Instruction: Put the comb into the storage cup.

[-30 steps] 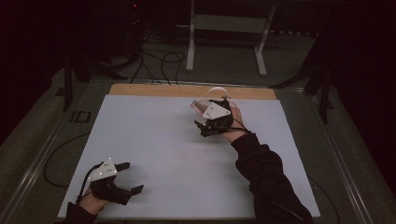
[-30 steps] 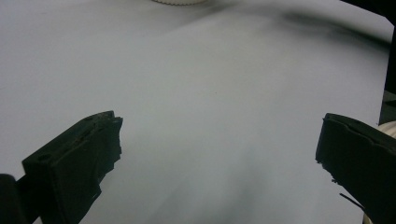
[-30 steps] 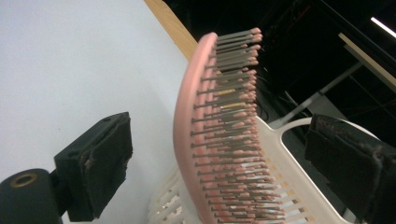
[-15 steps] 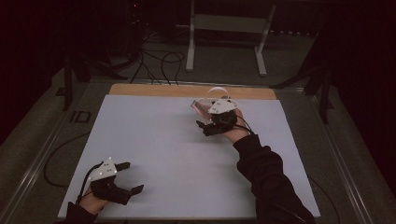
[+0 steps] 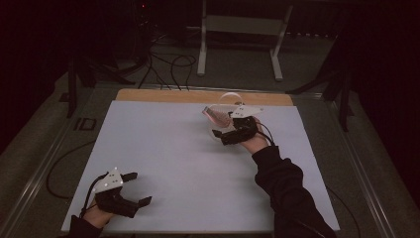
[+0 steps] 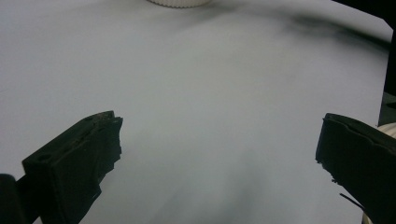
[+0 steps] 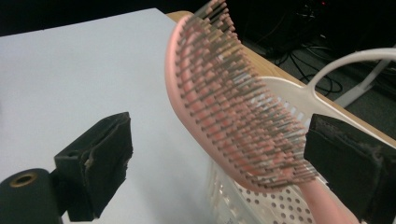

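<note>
White tabletop (image 5: 163,148) carries a light, stiff pink hairbrush (image 7: 233,107) propped in a basket (image 7: 280,205), best taken by its handle; both the right gripper (image 7: 219,163) and the left gripper (image 6: 215,154) stand wide and hold nothing.

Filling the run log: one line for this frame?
left gripper: open, low over white table | right gripper: open, around pink bristled hairbrush | hairbrush: tilted over white perforated plastic basket

On the white table (image 5: 178,148) I count two handheld grippers, the left gripper (image 5: 136,191) near the front edge and the right gripper (image 5: 225,130) toward the far side. There is one pink hairbrush (image 7: 233,107) and one white perforated basket (image 7: 280,200) with a single looped handle. Beyond the table stands one metal stand (image 5: 237,29), with cables on the floor too tangled to count.
</note>
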